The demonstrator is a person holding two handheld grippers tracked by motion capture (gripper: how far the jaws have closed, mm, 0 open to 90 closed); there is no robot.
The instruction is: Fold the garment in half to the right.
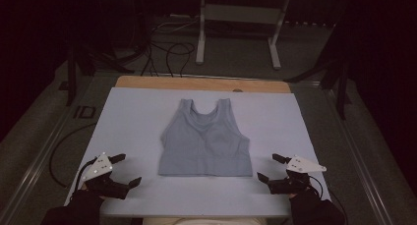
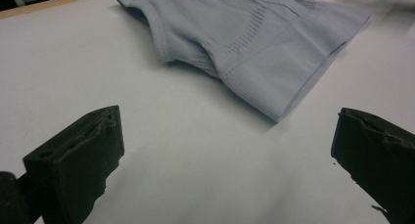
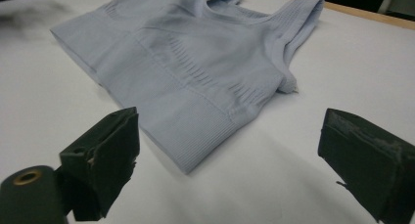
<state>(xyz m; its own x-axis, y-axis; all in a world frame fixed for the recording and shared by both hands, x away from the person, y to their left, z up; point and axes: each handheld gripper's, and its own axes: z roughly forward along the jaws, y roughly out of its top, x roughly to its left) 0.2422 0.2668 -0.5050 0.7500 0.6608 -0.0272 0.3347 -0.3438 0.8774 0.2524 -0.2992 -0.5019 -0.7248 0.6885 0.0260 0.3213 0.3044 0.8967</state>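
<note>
A pale blue sleeveless crop top (image 1: 204, 139) lies flat in the middle of the white table cover (image 1: 133, 117), straps toward the far edge and hem toward me. My left gripper (image 1: 127, 170) rests near the front left, left of the hem's corner, jaws wide apart and empty. In the left gripper view the top (image 2: 249, 43) lies ahead, beyond the jaws. My right gripper (image 1: 268, 167) sits off the hem's right corner, open with nothing between its jaws. In the right gripper view the hem's corner (image 3: 188, 136) lies just ahead of the left jaw.
A wooden strip (image 1: 201, 83) runs along the table's far edge. Beyond it stand a white metal frame (image 1: 238, 23) and loose black cables (image 1: 167, 53) on the floor. A cable (image 1: 56, 151) loops beside the table at the left.
</note>
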